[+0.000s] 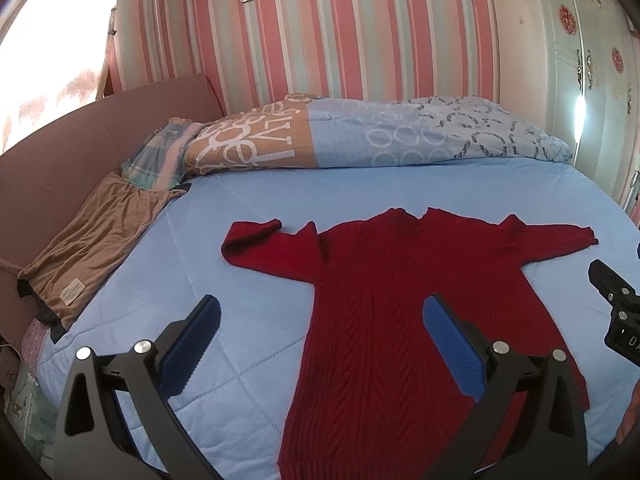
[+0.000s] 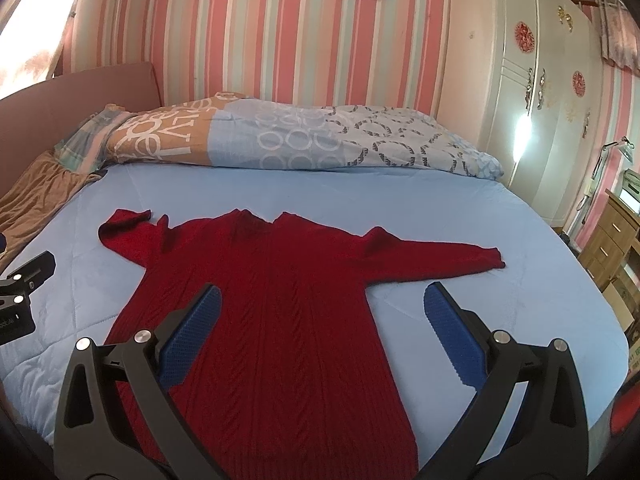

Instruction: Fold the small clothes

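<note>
From the left wrist camera, a dark red knitted sweater [image 1: 384, 320] lies flat and face up on a bed [image 1: 240, 216] covered in a pale blue quilted spread, its hem toward the camera and its neck toward the far wall. Both sleeves reach outward; the sleeve on the left of the picture has its cuff doubled back on itself, while the other runs out straight. The left hand-held gripper [image 1: 320, 344] hangs above the sweater's lower body with its jaws spread wide and nothing between them; one blue-padded finger is over bare bedspread, the other over the red knit. At the right edge, part of the black right hand-held gripper [image 1: 616, 312] shows. A folded brown garment [image 1: 92, 248] lies at the left edge of the bed, and a rolled patterned duvet [image 1: 360, 136] in blue and tan stretches along the far side, below a pink striped wall [image 1: 360, 40]. From the right wrist camera, the same sweater [image 2: 272, 312] fills the middle of the bed [image 2: 440, 208], its straight sleeve pointing right. The right hand-held gripper [image 2: 320, 344] hangs above it, jaws also spread wide and holding nothing, one finger over the knit and the other over bedspread beside the sweater's right edge. A piece of the left hand-held gripper [image 2: 24, 296] shows at the left edge. A white wardrobe [image 2: 532, 100] stands at the right, with a wooden drawer unit [image 2: 612, 236] nearer.
</note>
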Available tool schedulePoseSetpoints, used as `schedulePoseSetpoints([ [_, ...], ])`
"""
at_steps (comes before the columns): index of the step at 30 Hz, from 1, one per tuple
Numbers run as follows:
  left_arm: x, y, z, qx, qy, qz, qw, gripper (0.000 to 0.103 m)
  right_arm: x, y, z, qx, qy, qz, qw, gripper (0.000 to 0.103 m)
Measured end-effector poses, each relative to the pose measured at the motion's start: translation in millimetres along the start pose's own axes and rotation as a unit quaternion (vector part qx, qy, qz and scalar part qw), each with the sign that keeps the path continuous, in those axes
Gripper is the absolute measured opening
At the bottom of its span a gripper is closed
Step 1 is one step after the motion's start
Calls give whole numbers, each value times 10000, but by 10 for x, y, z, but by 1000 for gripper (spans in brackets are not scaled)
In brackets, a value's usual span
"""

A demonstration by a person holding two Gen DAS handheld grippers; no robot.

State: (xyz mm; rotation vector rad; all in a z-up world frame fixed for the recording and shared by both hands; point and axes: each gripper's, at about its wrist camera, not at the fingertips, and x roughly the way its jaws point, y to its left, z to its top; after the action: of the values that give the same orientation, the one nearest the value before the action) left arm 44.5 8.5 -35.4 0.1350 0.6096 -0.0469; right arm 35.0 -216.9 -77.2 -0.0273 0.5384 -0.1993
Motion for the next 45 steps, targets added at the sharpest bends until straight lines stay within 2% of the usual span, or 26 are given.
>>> schedulePoseSetpoints([
  [7, 287, 58, 105, -23, 88, 62, 9999, 102, 177, 38, 67, -138, -167, -18, 9998, 100],
  [12, 550, 148, 182, -93, 197, 32, 9998, 102, 412, 70, 171, -85, -128, 150, 9998, 100],
  [15, 817, 224, 240, -56, 363, -25, 9993, 102, 656, 163, 229, -43, -59, 382, 9992, 100],
  [21, 1250, 422, 378, -217, 392, -87, 9990, 102, 1017, 480, 372, -376, -112, 471, 9981, 100],
  [26, 1657, 693, 557, -187, 228, -124, 9995, 102, 1429, 723, 499, -433, -64, 605, 9972, 100],
  [29, 1957, 900, 637, -189, 299, -59, 9994, 102, 1690, 817, 553, -412, 12, 605, 9973, 100],
  [32, 2239, 1111, 686, -369, 443, -163, 9982, 102, 1890, 916, 591, -495, 49, 585, 9971, 100],
  [35, 2580, 1217, 719, -191, 696, -123, 9973, 102, 2074, 1015, 606, -643, 48, 529, 9965, 100],
  [39, 3008, 1266, 702, 95, 728, -110, 9972, 102, 2269, 1074, 572, -709, 100, 492, 9962, 100],
  [42, 3354, 1324, 659, 300, 798, -286, 9960, 102, 2449, 1077, 507, -682, 273, 468, 9962, 100],
  [45, 3631, 1477, 616, 316, 687, -737, 9944, 102, 2578, 1076, 425, -654, 437, 448, 9959, 100],
])
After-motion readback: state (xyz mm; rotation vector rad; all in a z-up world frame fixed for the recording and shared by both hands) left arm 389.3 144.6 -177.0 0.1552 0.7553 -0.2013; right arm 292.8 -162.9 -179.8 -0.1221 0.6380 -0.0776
